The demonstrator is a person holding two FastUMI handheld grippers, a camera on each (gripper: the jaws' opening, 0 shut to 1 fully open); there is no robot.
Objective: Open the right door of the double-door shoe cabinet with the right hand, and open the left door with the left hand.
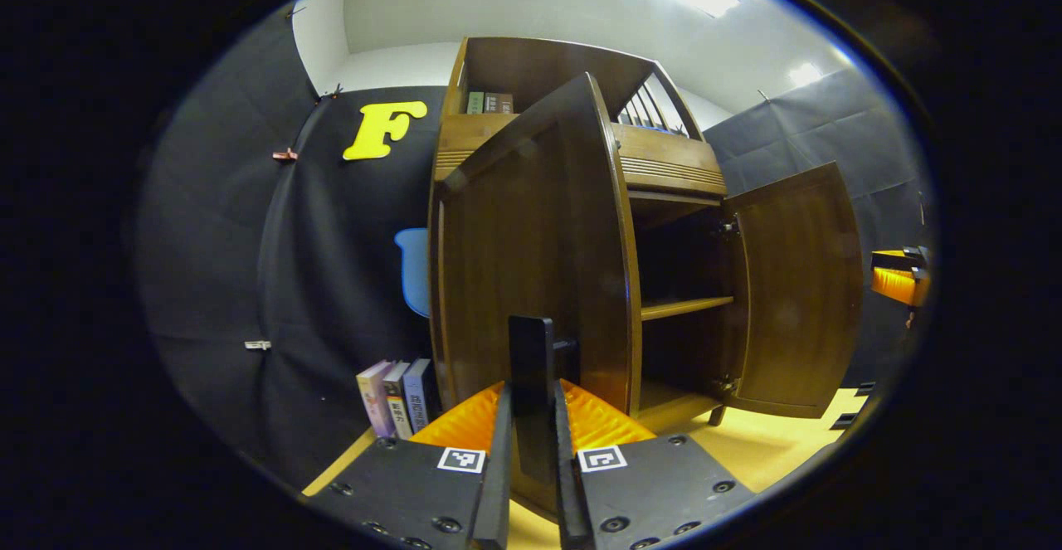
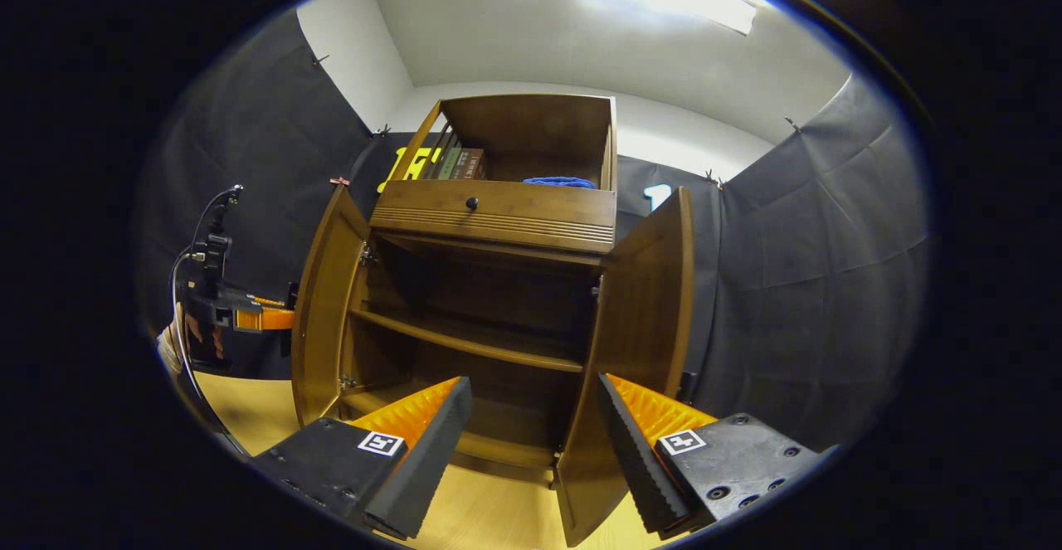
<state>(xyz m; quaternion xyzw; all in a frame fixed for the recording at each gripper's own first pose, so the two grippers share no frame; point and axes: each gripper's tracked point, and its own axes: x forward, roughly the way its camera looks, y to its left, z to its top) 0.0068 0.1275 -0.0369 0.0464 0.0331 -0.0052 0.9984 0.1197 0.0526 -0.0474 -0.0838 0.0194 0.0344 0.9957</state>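
Double-door shoe cabinet [image 2: 498, 301] on a pale wood floor [image 2: 249, 409], both doors swung out. Left gripper [image 1: 531, 450] clamped on the dark vertical handle [image 1: 531, 367] of the left door [image 1: 531, 260], jaws drawn nearly together on it. Right gripper [image 2: 535, 442] spread wide and holding nothing, poised just in front of the right door [image 2: 643, 351], whose free edge falls between the fingers without a visible touch.

Judged risks: a pull off the hinge arc could twist the handle out of the narrow grip or tip the tall cabinet forward; a release while tension remains could let the left door snap back; a careless forward move of the open right gripper could knock the right door's edge and swing it shut.

Room for movement: books [image 1: 398, 396] upright on the floor just beside the cabinet's outer left side, likely in the left door's path if swung wider; booth wall [image 2: 813, 284] near the right door's outer face; open floor in front; inner shelf [image 2: 473, 343] bare.
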